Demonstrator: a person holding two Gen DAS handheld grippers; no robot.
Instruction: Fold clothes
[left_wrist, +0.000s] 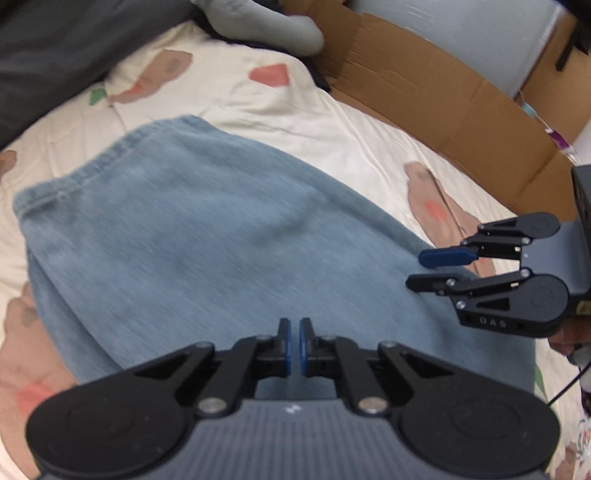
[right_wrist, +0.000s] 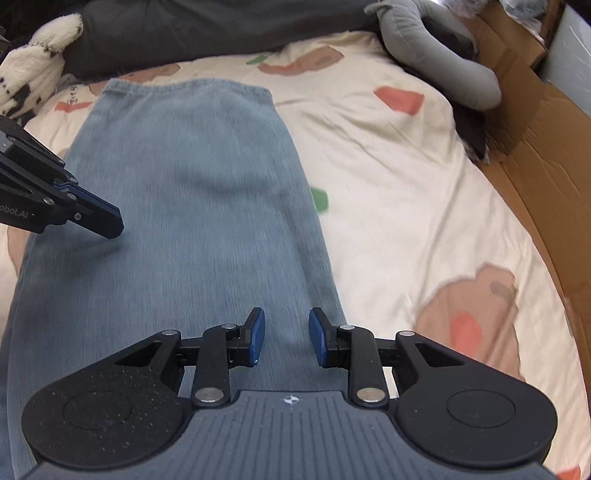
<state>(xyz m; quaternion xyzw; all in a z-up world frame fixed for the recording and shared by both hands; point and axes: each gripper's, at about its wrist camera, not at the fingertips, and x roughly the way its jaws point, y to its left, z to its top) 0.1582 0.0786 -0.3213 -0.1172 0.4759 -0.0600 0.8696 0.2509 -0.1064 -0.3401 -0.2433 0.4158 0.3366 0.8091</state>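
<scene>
A light blue denim garment (left_wrist: 192, 236) lies flat on a cream bedspread (left_wrist: 369, 147) printed with brown and red shapes; its hemmed end points away from me. My left gripper (left_wrist: 294, 325) hovers over the near part of the cloth with its blue pads together and nothing between them. It shows again at the left edge of the right wrist view, left gripper (right_wrist: 110, 221), shut above the denim (right_wrist: 192, 206). My right gripper (right_wrist: 286, 325) stands open over the garment's right edge, empty. In the left wrist view the right gripper (left_wrist: 417, 269) hangs at the cloth's right side.
A flattened cardboard box (left_wrist: 443, 96) runs along the bed's right side. A grey stuffed toy (right_wrist: 436, 51) and a dark pillow (right_wrist: 207, 29) lie at the far end. A white, black-spotted plush (right_wrist: 33, 77) sits at the far left.
</scene>
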